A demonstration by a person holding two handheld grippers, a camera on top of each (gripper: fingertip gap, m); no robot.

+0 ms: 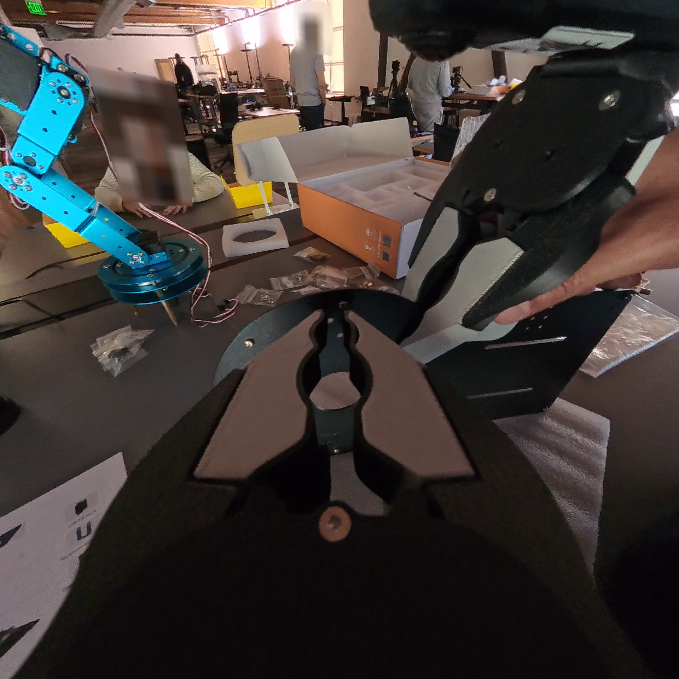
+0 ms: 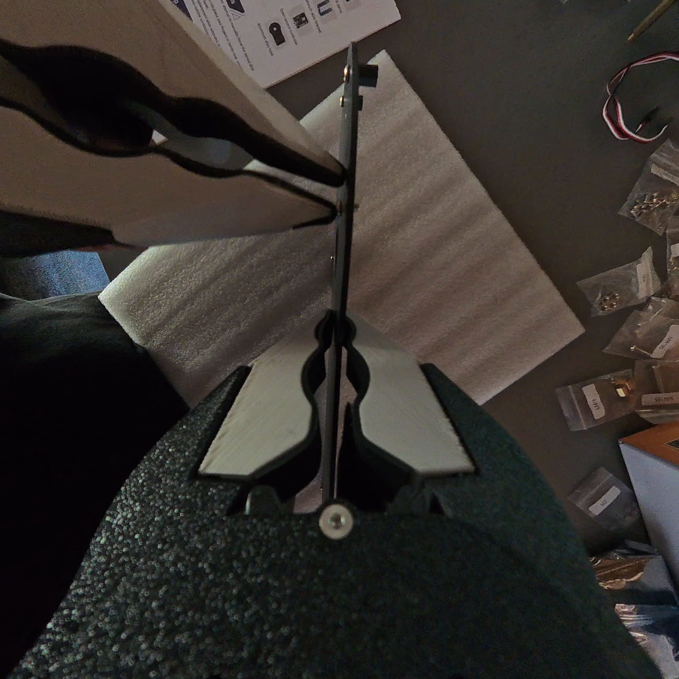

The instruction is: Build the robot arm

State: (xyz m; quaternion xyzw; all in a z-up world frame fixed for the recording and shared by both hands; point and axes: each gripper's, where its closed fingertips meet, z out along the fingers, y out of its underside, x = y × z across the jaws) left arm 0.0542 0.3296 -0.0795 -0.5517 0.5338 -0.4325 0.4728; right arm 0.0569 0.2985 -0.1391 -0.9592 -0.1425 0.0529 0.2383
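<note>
Dark grey tabletop carries a white foam sheet, small clear hardware bags, an orange-sided box and a blue robot arm. My right gripper is clamped on the edge of a thin black metal plate, flat, slotted and drilled, held edge-on above the foam; my left gripper is closed on the plate's dark rounded end. Bags crowd the right side; the foam beneath lies bare.
</note>
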